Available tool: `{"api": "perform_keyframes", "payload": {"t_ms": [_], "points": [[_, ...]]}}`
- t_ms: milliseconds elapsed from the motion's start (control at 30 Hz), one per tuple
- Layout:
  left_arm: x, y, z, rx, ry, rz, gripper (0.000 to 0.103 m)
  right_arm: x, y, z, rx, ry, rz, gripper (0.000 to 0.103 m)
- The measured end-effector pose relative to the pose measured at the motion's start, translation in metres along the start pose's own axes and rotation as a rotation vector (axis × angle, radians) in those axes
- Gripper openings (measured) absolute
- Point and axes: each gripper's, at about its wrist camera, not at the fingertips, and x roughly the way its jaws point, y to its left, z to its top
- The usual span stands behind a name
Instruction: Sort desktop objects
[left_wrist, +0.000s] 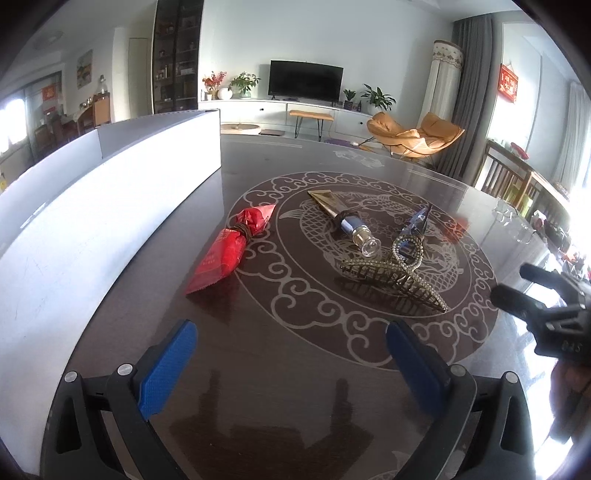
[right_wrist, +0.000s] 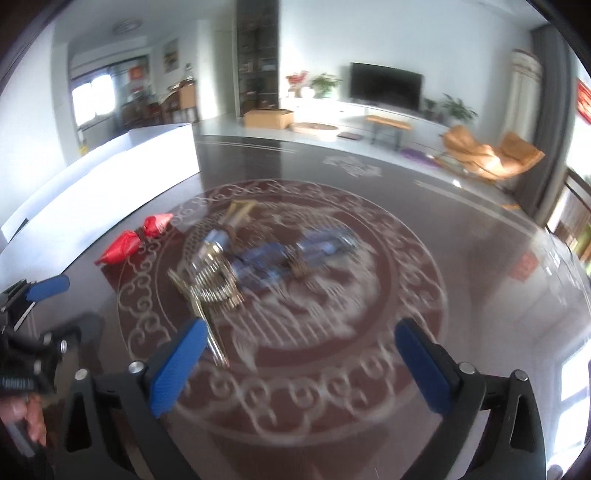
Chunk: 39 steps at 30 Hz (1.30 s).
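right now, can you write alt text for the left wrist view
Open blue-padded left gripper hovers over a dark patterned table, empty. Ahead lie a red packet, a small glass bottle, a blue packet and a gold hair claw; a white box stands left.

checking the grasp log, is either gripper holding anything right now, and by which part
Nothing is held. The left gripper and right gripper both stand open over bare table; the hair claw lies untouched.
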Motion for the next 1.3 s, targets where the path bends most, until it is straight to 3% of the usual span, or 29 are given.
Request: {"api": "perform_keyframes", "payload": {"t_ms": [367,700,1300], "points": [[-0.001,0.008,-0.001,-0.049,-0.007,-0.019,0.103,-0.025,-0.022,-0.069,0.02,0.145,-0.036,0.103],[0.0,0.046,-0.002,-0.258,0.0,-0.074,0.103,-0.019,-0.023,-0.075,0.02,0.169,-0.035,0.103],[0.018,0.017,-0.005,-0.125,0.065,-0.03,0.103,-0.021,-0.026,-0.075,0.019,0.17,-0.035,0.103]]}}
